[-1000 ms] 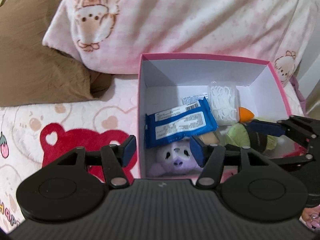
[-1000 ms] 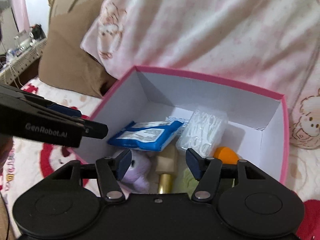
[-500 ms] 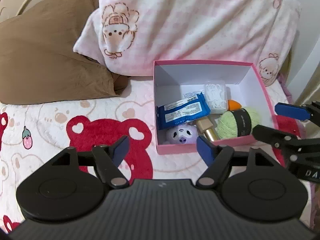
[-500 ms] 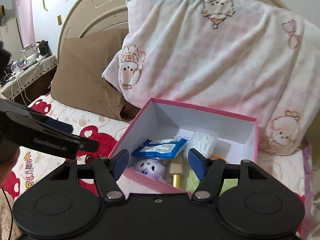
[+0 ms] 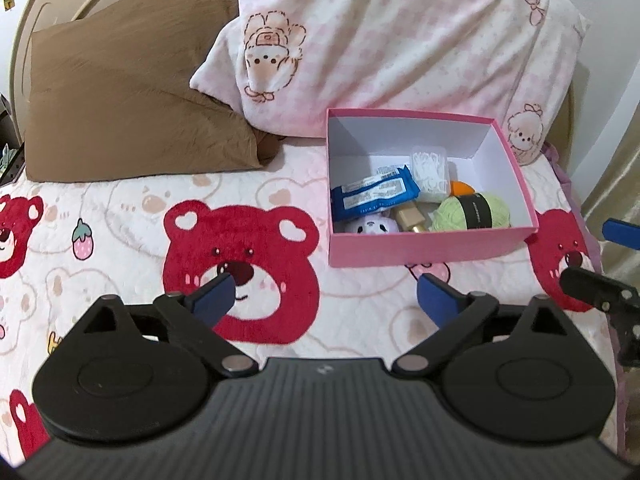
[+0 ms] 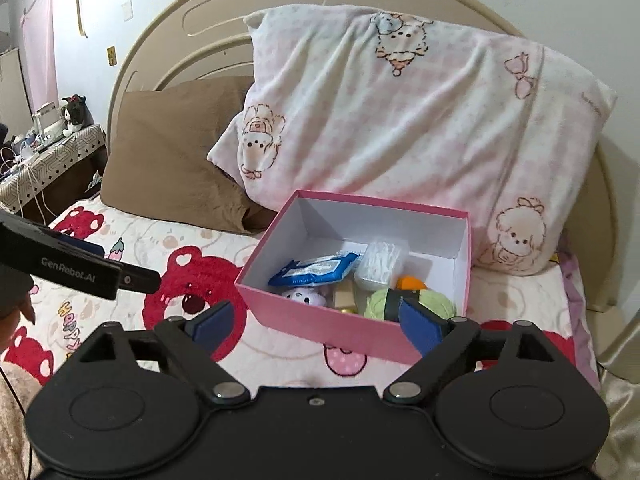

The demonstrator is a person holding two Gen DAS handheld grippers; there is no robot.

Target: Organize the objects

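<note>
Pulled back and up from the pink box point(image 5: 424, 250) since a second ago, both grippers. Left gripper point(image 5: 324, 294): jaws just opened wide, empty, over the bedspread point(image 5: 120, 208). Right gripper point(image 6: 316, 322): jaws likewise just spread, nothing between them. Box resting on the bed before the pink pillow point(image 6: 400, 120), holding blue packet point(image 5: 372, 196), green yarn point(image 5: 472, 212), plush point(image 5: 372, 226).

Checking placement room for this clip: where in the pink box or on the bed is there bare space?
Free: the pink box's back strip behind the blue packet and its right rear corner; the blanket between box and brown pillow. Crowded: the box's front, where plush, yarn and clear case pack together.
</note>
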